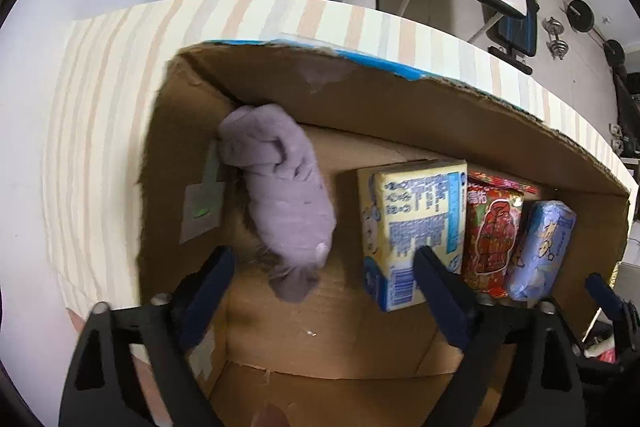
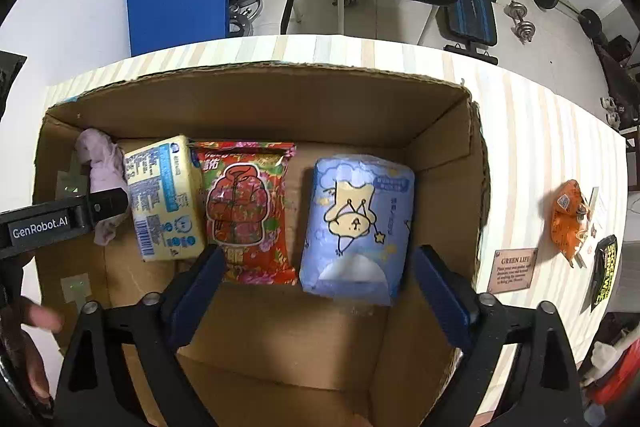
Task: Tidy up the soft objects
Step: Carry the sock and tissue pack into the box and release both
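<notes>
Inside corrugated cardboard box [image 2: 256, 107], crumpled lilac cloth [image 1: 280, 195], glossy tissue packs [image 2: 356, 223], both grippers' fingers spread, empty.

Bare floor of the cardboard box [image 2: 280, 355] lay open at the near side; the lilac cloth [image 1: 280, 195], yellow pack [image 2: 164, 199], red pack [image 2: 248, 215] and blue pack [image 2: 356, 227] crowded the far wall.

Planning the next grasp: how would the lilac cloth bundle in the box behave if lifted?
The lilac cloth bundle looks soft and wrinkled, so it would likely sag and squash. Its loose tail may dangle or unroll. It probably will not roll in the cardboard box.
</notes>
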`<control>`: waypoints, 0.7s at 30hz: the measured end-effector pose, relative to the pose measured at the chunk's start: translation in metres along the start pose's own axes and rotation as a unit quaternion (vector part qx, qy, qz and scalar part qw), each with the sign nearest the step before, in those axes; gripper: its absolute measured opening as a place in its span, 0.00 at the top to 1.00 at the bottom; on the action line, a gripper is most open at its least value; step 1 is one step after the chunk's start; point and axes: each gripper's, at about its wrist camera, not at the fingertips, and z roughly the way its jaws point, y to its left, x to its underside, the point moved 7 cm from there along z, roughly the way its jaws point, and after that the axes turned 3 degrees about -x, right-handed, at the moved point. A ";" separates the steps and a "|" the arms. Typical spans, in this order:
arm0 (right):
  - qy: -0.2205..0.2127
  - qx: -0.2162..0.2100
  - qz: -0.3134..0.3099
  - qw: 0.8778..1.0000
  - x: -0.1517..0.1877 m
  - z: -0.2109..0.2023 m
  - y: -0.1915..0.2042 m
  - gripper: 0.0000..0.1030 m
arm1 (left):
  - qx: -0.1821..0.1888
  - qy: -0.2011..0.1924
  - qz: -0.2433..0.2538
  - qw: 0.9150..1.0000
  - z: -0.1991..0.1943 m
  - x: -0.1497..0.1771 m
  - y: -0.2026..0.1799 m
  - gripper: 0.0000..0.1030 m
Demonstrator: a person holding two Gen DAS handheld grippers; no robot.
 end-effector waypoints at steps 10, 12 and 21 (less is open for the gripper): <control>-0.003 -0.016 0.008 1.000 0.029 -0.010 0.003 0.00 | -0.019 -0.065 0.012 0.998 -0.026 0.031 0.008 0.05; -0.005 -0.018 0.009 1.000 0.037 -0.012 0.003 0.00 | -0.026 -0.080 0.020 0.996 -0.032 0.041 0.006 0.05; -0.037 -0.017 0.004 0.999 0.076 -0.046 0.001 0.00 | -0.014 -0.117 0.028 0.993 -0.053 0.082 0.000 0.05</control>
